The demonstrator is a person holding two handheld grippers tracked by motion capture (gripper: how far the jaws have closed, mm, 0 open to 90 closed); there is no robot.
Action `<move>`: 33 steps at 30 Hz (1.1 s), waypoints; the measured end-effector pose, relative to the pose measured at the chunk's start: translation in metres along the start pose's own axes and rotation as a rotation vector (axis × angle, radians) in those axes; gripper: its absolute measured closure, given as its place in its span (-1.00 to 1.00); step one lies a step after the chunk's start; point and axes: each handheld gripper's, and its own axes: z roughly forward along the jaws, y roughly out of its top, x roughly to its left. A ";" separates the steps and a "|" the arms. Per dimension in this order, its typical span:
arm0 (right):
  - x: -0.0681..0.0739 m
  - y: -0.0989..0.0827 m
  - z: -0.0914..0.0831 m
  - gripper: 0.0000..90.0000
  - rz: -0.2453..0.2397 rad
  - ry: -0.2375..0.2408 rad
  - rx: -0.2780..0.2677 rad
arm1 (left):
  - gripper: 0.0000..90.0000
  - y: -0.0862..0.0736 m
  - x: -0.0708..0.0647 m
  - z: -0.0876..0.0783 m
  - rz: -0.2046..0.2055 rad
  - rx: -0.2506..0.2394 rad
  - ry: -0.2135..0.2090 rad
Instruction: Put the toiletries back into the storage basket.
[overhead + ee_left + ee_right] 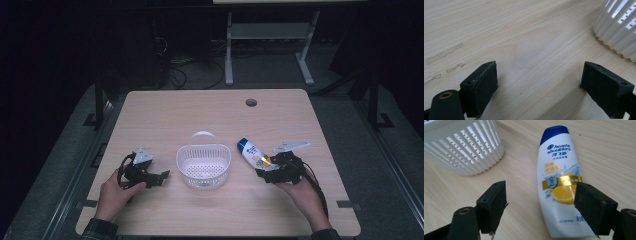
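Observation:
A white shampoo bottle (251, 152) with a blue cap lies flat on the wooden table, just right of a white slotted basket (204, 165). My right gripper (267, 170) rests at the bottom end of the bottle (559, 187), jaws apart. The bottle lies between them, nearer the right jaw, and neither pad presses on it. The basket wall (464, 147) stands off to the upper left in this view. My left gripper (162, 176) sits on the table left of the basket, open, with bare wood between its jaws (539, 85). The basket's ribbed wall (616, 30) shows at top right.
The basket has a raised handle (202, 135) at its far side. A round cable hole (251, 102) sits near the table's far edge. Beyond the table stands a white desk frame (267, 45) on a dark floor.

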 end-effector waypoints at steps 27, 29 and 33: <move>-0.019 0.040 0.021 -0.58 0.025 -0.023 0.089 | -0.71 0.000 0.000 0.000 0.002 0.005 -0.001; -0.019 0.041 0.022 -0.58 0.023 -0.021 0.092 | -0.71 0.000 0.000 0.000 0.002 0.005 -0.001; -0.020 0.051 0.025 -0.58 0.018 -0.014 0.101 | -0.71 0.000 0.000 0.000 0.002 0.007 -0.002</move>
